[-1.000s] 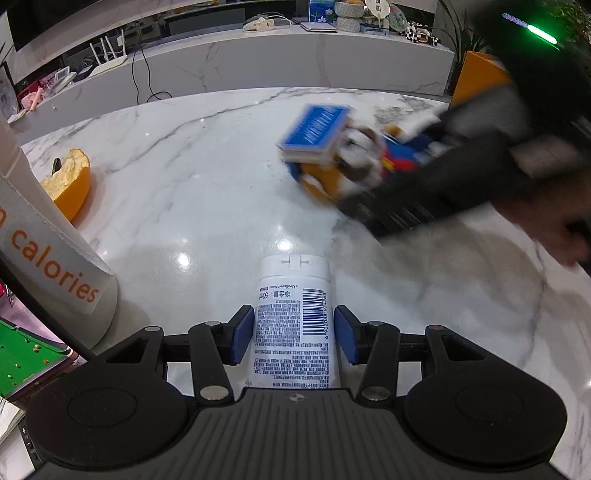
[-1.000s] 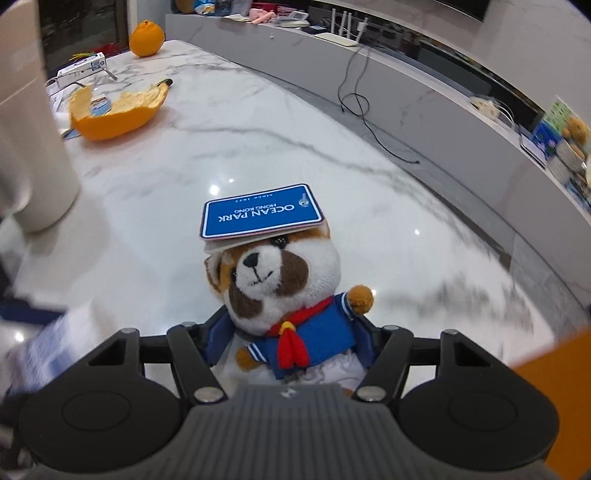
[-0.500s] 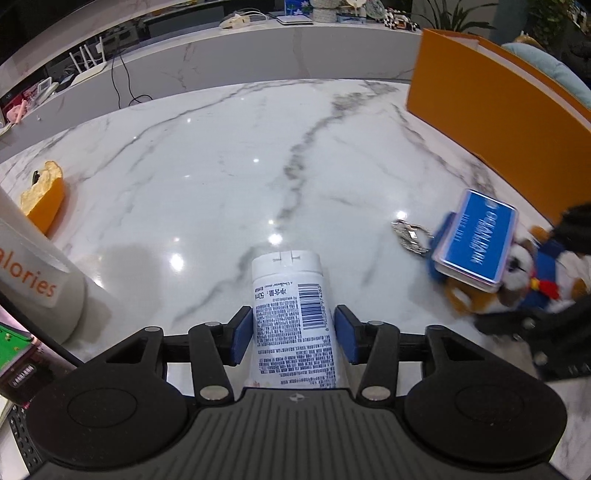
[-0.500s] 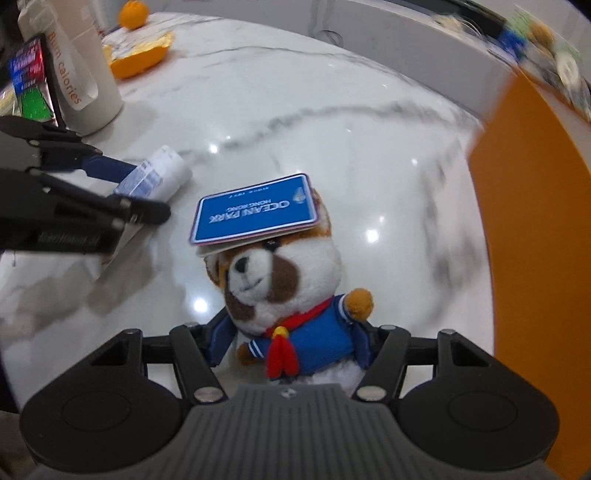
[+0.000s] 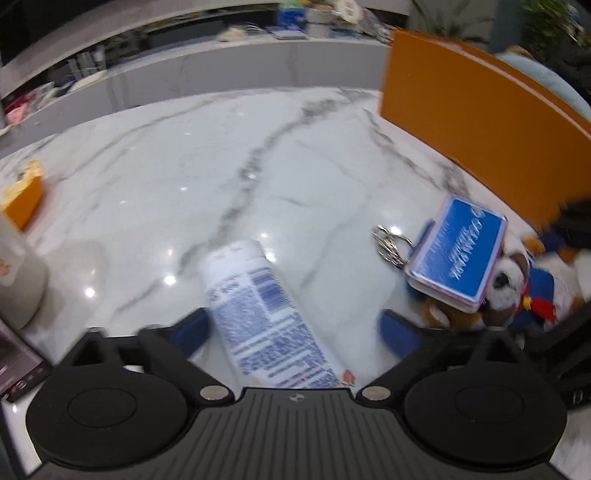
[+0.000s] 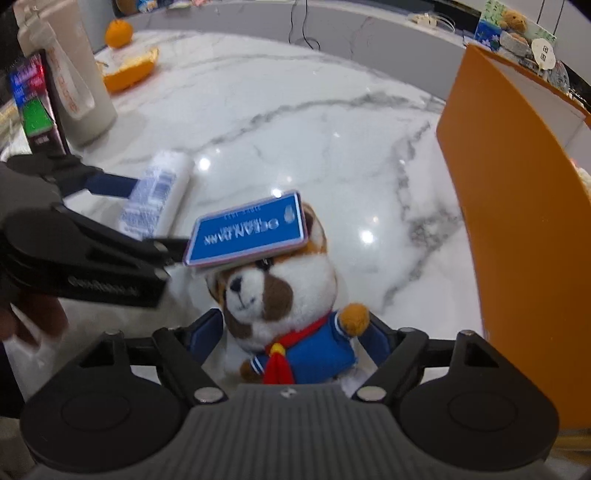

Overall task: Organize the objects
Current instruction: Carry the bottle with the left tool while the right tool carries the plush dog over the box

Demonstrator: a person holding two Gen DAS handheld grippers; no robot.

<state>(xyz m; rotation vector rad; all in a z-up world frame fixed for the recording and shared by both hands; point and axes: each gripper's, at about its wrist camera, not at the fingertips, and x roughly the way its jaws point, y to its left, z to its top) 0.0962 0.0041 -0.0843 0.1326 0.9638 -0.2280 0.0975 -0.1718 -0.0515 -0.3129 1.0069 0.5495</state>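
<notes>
A white tube point(image 5: 258, 306) with blue print lies slanted on the marble top between the jaws of my left gripper point(image 5: 295, 325). Those jaws are opening wide and no longer press on the tube. The tube point(image 6: 159, 195) and the left gripper point(image 6: 157, 214) also show at the left of the right wrist view. A plush dog point(image 6: 280, 295) in a blue sailor top, with a blue tag point(image 6: 247, 232) over its head, sits between the opening jaws of my right gripper point(image 6: 291, 336); the pads stand just off its sides. From the left wrist, the plush dog point(image 5: 509, 280) lies at the right.
An orange box point(image 6: 517, 184) walls off the right side. A tall white canister point(image 6: 74, 85), a dark carton point(image 6: 37, 110), orange peel point(image 6: 129, 70) and a whole orange point(image 6: 118, 33) stand at the far left. A key ring point(image 5: 391, 243) hangs off the tag.
My left gripper went from shut on the tube to wide open, and the tube now lies askew. The right gripper carried the dog beside the orange box and widened its jaws.
</notes>
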